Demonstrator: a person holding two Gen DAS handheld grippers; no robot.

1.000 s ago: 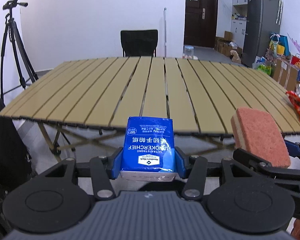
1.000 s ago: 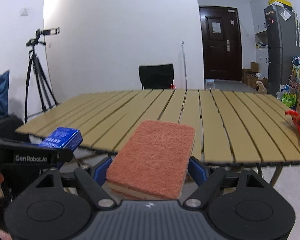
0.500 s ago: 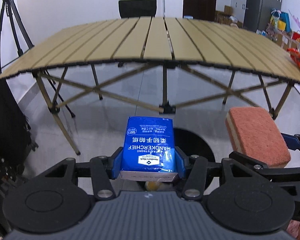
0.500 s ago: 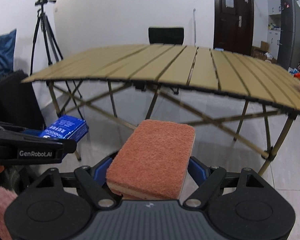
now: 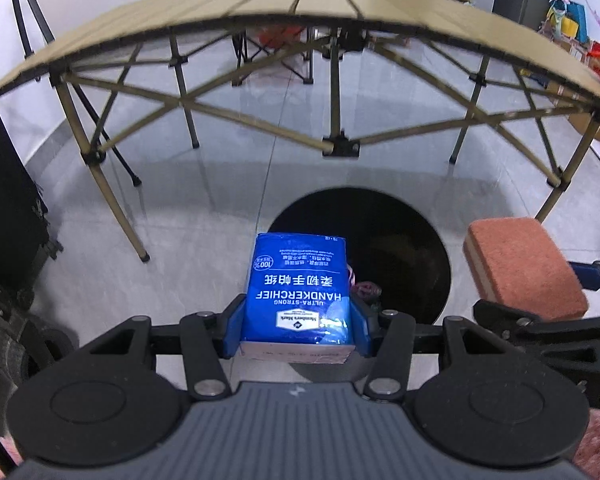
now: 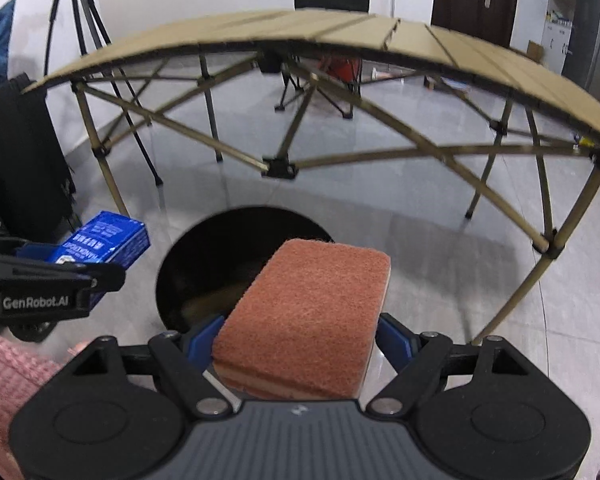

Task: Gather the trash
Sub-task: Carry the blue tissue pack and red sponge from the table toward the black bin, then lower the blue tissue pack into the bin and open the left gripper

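I'm gripping a blue plastic-wrapped handkerchief pack [image 5: 298,292] in my left tool [image 5: 298,320] and a soft orange rectangular sponge [image 6: 306,316] in my right tool [image 6: 300,344] — both above the round black bin [image 5: 396,240], light, squashy, held by their sides.

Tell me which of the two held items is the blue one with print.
The handkerchief pack, clamped in the left gripper. The right gripper holds a plain reddish sponge.

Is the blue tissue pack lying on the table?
No, the blue tissue pack is pinched in the left gripper above the black bin on the floor, below the table.
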